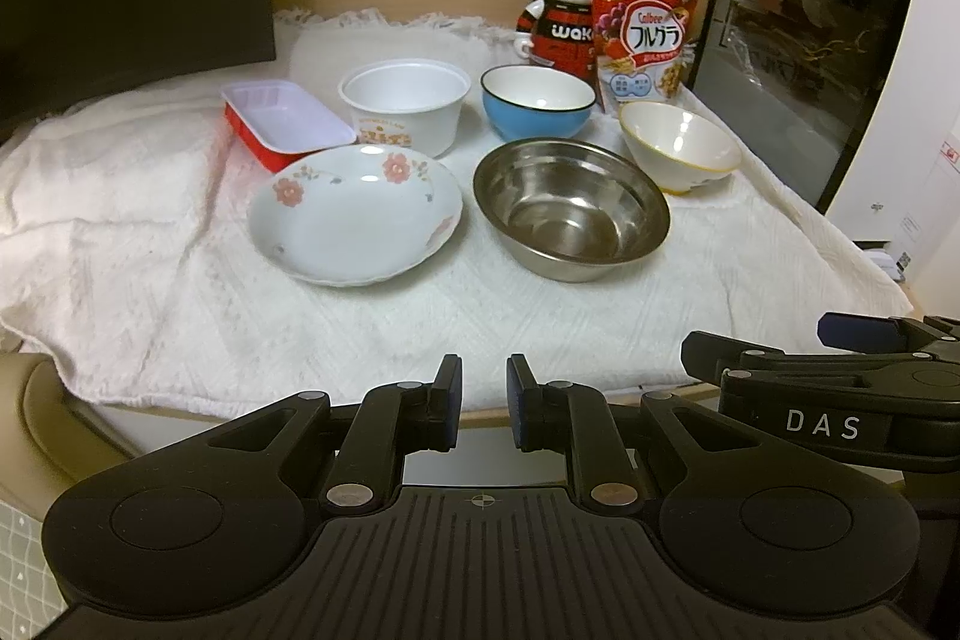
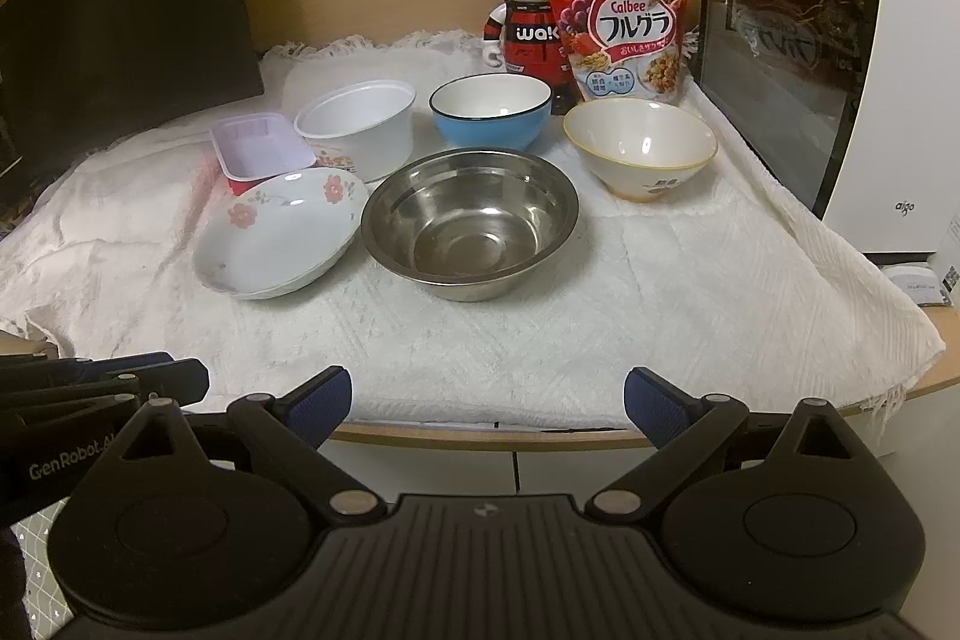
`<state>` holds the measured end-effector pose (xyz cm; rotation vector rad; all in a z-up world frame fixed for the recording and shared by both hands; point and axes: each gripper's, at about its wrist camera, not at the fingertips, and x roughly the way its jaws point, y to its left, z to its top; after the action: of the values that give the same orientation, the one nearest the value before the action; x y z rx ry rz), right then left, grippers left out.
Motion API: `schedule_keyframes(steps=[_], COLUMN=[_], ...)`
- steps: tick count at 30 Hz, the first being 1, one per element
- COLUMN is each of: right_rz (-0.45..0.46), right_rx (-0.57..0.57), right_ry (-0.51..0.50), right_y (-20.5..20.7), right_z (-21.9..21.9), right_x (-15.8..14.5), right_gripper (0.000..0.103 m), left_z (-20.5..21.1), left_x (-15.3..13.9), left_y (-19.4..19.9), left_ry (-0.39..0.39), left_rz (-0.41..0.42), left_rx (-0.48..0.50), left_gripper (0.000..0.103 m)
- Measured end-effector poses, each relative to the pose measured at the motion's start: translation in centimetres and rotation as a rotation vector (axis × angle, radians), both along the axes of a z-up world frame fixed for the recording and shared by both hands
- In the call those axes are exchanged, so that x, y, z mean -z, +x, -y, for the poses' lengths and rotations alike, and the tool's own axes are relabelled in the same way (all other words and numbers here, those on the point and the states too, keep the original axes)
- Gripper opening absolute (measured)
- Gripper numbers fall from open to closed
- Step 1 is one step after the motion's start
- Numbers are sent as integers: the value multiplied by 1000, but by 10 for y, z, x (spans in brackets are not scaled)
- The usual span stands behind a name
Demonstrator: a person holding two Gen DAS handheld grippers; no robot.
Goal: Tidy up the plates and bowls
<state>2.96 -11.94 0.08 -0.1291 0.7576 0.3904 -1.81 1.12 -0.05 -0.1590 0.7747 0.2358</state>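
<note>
White knitted cloth point(image 2: 540, 340) over the surface could bunch and drag neighbours if a dish is slid. From the right gripper point(image 2: 487, 403), jaws wide apart and empty, the stainless steel bowl point(image 2: 471, 223) sits at 12 o'clock, its rim almost meeting the floral white ceramic plate point(image 2: 282, 235) at 11; a careless lift could knock it. The left gripper point(image 1: 484, 409) is nearly closed, holding nothing.

Dim, warm indoor light, sharp in the middle.
Fisheye bends the edges; glare glints in the steel bowl point(image 2: 470, 222); corners fall dark.
</note>
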Motion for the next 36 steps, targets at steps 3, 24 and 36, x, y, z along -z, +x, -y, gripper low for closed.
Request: schedule_keyframes(steps=[3,24,36], right_rz=[1,3,48], right_rx=[1,-3,6], right_ry=[0,-13,15], right_y=[-1,-3,-1], right_z=[-1,-12,-23], right_x=[0,0,-1], right_gripper=[98,98,98], left_z=[0,-16,-42], left_x=[0,-2,-1], left_y=[-1,-3,-2], left_ry=[0,-8,-85], left_rz=[1,6,70], left_rx=[0,-14,36], left_gripper=[18,18,19])
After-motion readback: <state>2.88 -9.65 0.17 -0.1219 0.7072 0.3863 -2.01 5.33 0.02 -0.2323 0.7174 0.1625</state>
